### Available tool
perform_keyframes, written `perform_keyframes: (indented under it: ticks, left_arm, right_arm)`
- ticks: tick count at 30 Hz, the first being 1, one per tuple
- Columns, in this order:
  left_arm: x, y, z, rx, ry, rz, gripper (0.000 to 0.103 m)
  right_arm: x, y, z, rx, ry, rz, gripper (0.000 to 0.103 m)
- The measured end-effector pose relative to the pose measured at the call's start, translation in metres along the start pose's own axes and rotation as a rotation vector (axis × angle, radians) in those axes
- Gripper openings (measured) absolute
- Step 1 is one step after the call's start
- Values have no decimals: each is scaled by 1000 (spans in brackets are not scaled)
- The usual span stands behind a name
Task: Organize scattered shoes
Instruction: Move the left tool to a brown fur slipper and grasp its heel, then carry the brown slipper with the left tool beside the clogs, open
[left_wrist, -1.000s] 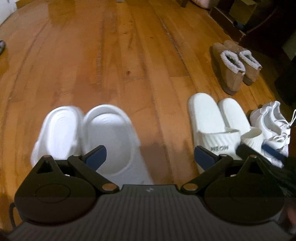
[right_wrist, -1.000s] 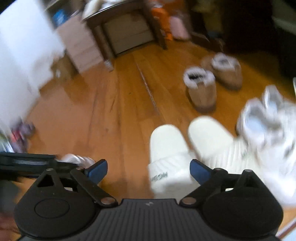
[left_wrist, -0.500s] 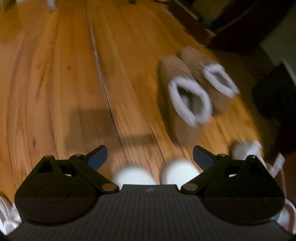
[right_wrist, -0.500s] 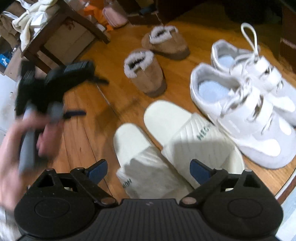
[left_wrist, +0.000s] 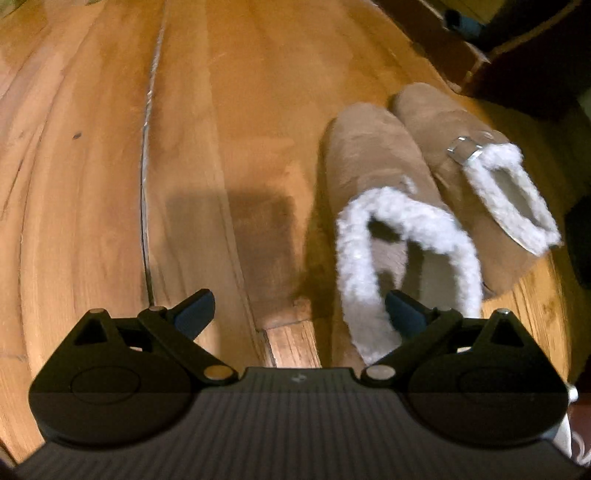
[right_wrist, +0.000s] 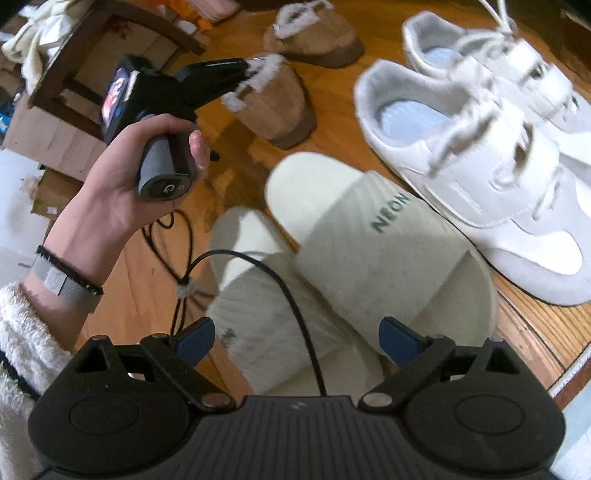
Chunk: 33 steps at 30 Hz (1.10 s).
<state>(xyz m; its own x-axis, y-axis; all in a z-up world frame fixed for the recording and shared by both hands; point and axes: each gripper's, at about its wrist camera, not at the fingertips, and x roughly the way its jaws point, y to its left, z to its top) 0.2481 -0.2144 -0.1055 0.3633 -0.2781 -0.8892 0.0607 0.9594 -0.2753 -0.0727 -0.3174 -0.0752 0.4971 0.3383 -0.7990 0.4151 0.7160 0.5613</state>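
Observation:
Two tan fur-lined slippers lie side by side on the wood floor; the nearer one (left_wrist: 384, 192) has its fleece opening right at my left gripper's (left_wrist: 299, 314) right finger, the farther one (left_wrist: 476, 158) carries a metal buckle. My left gripper is open and holds nothing. In the right wrist view my right gripper (right_wrist: 295, 338) is open above a pair of cream slides (right_wrist: 373, 251), one printed NEON. White sneakers (right_wrist: 476, 147) sit to the right. The left gripper (right_wrist: 218, 77), held in a hand (right_wrist: 122, 184), noses at the near tan slipper (right_wrist: 273, 107).
A wooden table leg (right_wrist: 70, 62) with cardboard boxes (right_wrist: 40, 144) and cloth stands at the back left. Dark furniture (left_wrist: 517, 55) borders the floor beyond the tan slippers. A black cable (right_wrist: 280, 284) trails across the slides. Bare floorboards (left_wrist: 110, 147) stretch to the left.
My left gripper left the white clogs, swung right and closed in on the tan slippers. The right gripper moved over the cream slides and sneakers. Both stayed open.

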Motion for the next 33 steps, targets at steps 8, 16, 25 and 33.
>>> perform_keyframes:
  ticks: [8,16,25,33]
  left_arm:
    - [3,11,4,-195,157,-66,11]
    - [-32,40,9,-334,161,-119,11]
    - [-93,51,1,-58,99,-11,11]
    - [-151,107,-23,12,221,-73,11]
  right_arm:
    - [-6,-7,-1,33,-5,1,97]
    - [-23,-11,-10,37,-5,7,97]
    - [-37,-8,-36,-4,42,90,97]
    - [-36,13,-63,-94,66,139,97]
